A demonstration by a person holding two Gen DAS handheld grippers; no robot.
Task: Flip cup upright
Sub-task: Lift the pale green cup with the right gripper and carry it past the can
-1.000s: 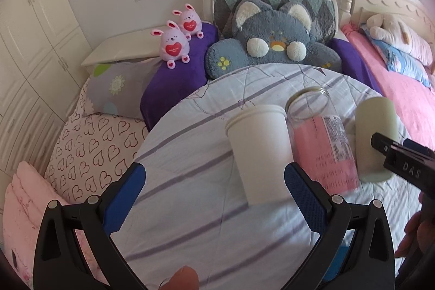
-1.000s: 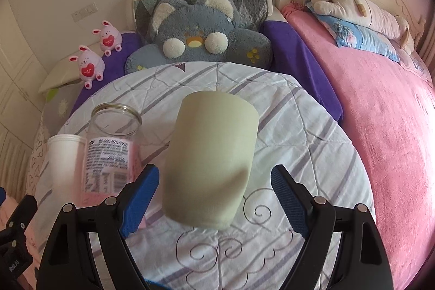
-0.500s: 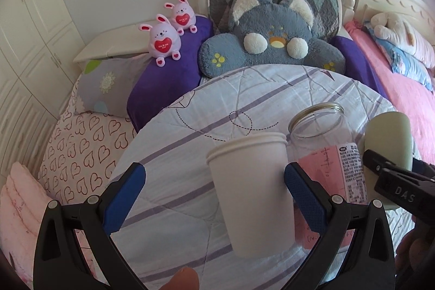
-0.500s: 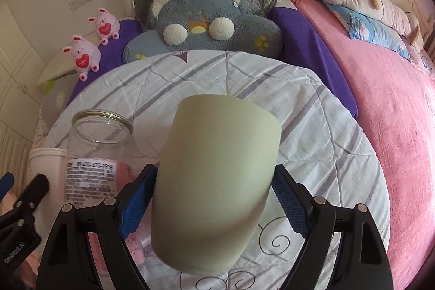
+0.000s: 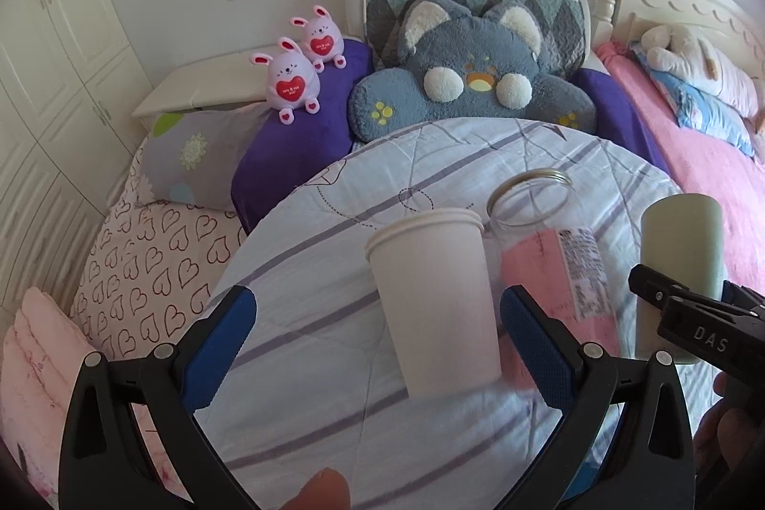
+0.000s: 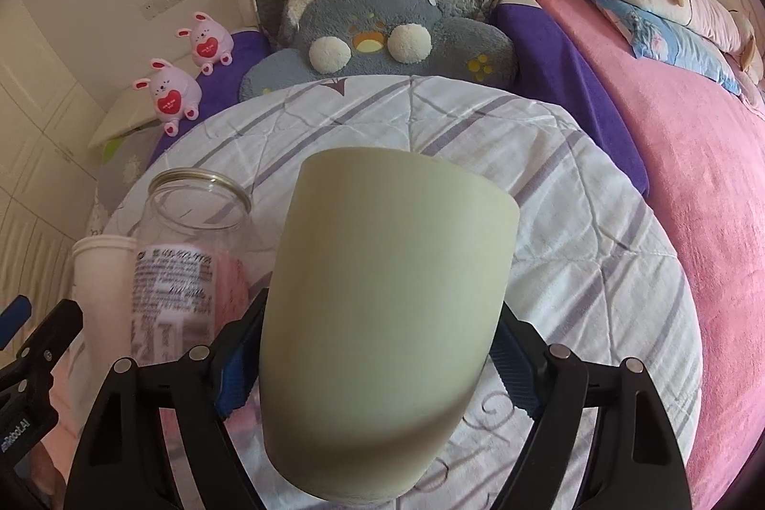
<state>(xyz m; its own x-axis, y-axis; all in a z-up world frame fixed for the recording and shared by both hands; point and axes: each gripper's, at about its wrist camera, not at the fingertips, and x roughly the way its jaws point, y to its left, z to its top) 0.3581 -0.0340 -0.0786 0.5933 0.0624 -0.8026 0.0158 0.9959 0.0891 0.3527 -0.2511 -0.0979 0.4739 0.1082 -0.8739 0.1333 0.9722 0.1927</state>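
A pale green cup (image 6: 382,319) stands upside down on the striped round table (image 6: 597,252), its closed base up. My right gripper (image 6: 373,347) is shut on it, blue pads pressed to both sides. The cup also shows at the right of the left wrist view (image 5: 679,261), with the right gripper (image 5: 688,319) around it. My left gripper (image 5: 377,338) is open and empty, its jaws wide apart beside a white paper cup (image 5: 435,299) that stands upright.
A clear glass jar (image 5: 550,233) with a pink label stands between the two cups; it also shows in the right wrist view (image 6: 186,252). Behind the table are a grey plush cushion (image 5: 468,80), two pink bunnies (image 5: 291,80) and a pink bed (image 6: 693,137).
My right gripper moved forward around the green cup and closed on its sides. The left gripper shifted slightly and stayed open.
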